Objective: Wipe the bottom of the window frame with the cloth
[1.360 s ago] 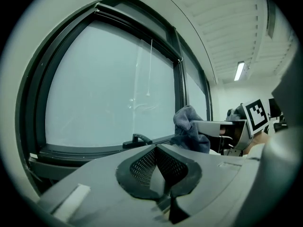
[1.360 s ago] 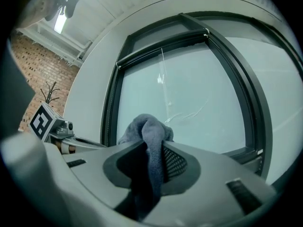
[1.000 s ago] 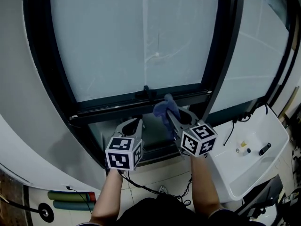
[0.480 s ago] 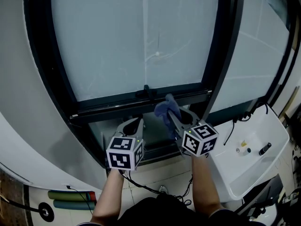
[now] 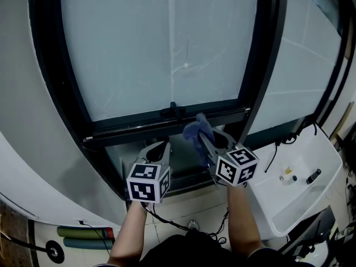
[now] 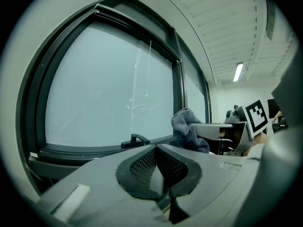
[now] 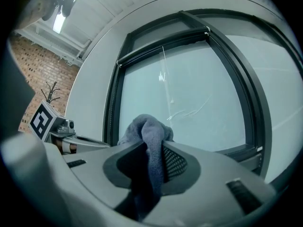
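Pinching the cloth, the right gripper fills the lower middle of its own view. Its jaws are pressed onto a fold that runs down between the mesh pads, and the rest of the fabric bunches up above the tips. In the head view that gripper lies just right of centre with the cloth at its tip, just below the bottom rail of the window frame. Whether the fabric touches the rail is hard to tell from this angle. The cloth is grey-blue, soft and crumpled into a rounded wad.

The left gripper sits lower left of centre, beside the right one. In its own view the left gripper has its jaws pressed together with nothing between them, and the cloth shows right of centre. A black handle sits on the rail, up and left of the cloth, and the pale pane fills the upper frame.
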Available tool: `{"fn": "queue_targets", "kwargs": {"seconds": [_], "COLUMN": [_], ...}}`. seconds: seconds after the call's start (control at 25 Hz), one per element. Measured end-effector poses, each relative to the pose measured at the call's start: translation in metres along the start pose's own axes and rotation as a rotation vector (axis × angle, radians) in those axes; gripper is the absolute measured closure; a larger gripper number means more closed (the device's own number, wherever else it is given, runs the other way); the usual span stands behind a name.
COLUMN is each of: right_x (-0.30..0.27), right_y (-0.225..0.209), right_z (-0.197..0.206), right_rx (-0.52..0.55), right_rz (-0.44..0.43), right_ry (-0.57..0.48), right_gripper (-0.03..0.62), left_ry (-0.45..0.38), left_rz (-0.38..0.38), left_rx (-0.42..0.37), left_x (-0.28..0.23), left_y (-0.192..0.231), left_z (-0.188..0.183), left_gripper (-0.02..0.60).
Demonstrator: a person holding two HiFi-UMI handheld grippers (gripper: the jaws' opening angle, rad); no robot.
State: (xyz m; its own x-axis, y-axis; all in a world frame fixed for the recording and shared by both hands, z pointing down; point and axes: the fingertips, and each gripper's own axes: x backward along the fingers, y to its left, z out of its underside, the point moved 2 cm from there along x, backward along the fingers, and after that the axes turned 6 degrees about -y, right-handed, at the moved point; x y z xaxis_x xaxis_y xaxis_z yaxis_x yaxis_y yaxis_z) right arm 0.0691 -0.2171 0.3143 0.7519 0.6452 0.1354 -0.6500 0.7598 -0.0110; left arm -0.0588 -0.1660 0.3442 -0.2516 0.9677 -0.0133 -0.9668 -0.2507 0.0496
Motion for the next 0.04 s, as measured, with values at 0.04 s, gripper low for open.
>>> {"fn": "queue_targets", "kwargs": {"seconds": [0.04], "right_x": [0.0001], "right_y": [-0.0001], "right_z": [-0.0002], "right_rx": [0.000], "right_rz": [0.001], "right_ry": [0.000], "right_gripper": [0.496], "left_ry": [0.001], "left_rz": [0.001], "left_rx": [-0.001], "left_x": [0.0001], "left_y": [-0.0001], "left_z": [0.0000], "left_gripper": [0.575]}}
